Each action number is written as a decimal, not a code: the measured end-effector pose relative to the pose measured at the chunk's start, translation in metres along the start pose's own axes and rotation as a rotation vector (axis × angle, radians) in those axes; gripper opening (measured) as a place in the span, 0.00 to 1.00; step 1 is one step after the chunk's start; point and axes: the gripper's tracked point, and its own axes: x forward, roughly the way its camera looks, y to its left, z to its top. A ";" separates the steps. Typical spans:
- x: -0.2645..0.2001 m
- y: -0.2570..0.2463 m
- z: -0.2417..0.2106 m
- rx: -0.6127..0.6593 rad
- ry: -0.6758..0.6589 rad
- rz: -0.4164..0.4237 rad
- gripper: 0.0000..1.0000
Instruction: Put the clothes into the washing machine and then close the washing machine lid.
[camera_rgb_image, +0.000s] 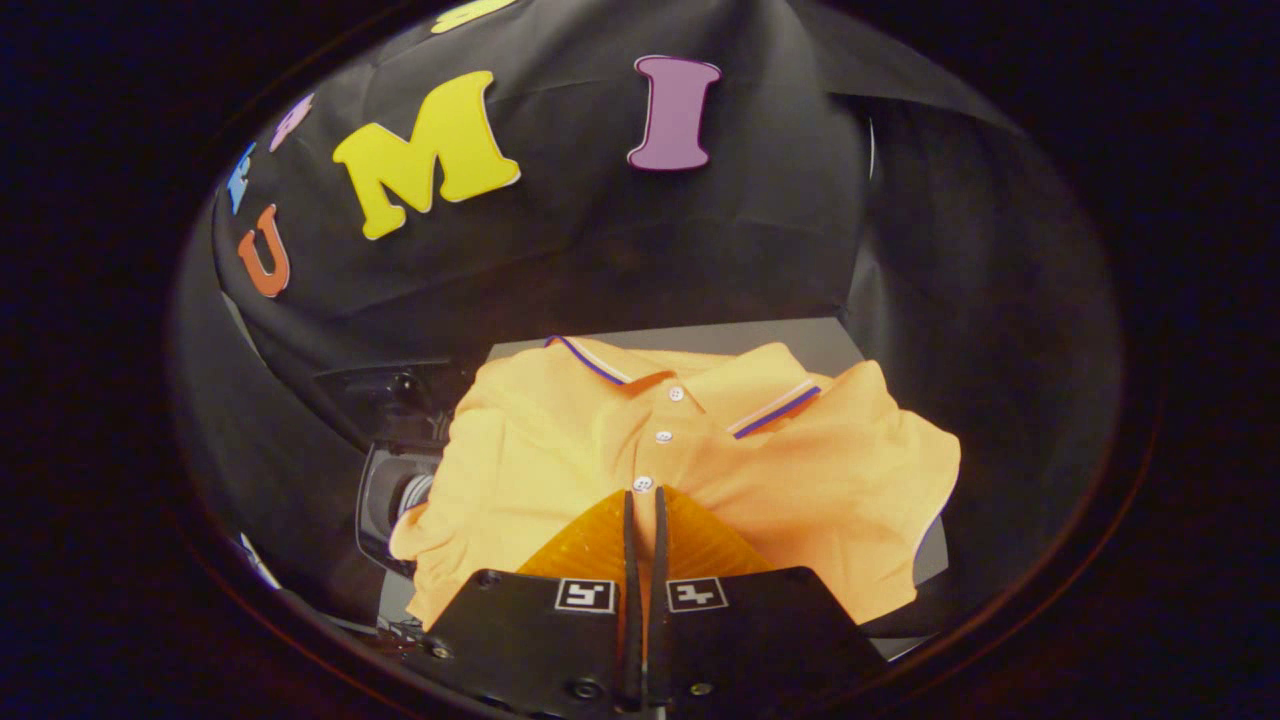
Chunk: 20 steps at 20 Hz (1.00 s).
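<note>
We see an orange polo shirt (560, 460) spread face-up just ahead of the fingers, its collar trimmed in white and dark blue stripes, its placket closed by small white buttons that run straight down toward the fingertips. The cloth is rumpled, with one sleeve bunched at either side, and it lies over a grey surface. Beside the shirt's left sleeve we make out the washing machine (390, 490), dark and glossy, mostly in shadow, so its lid's position cannot be told.
</note>
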 end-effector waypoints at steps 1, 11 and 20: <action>-0.005 0.008 0.005 0.000 -0.005 0.011 0.06; -0.021 0.092 0.035 -0.078 -0.047 0.093 0.06; -0.017 0.168 0.036 -0.155 -0.034 0.176 0.06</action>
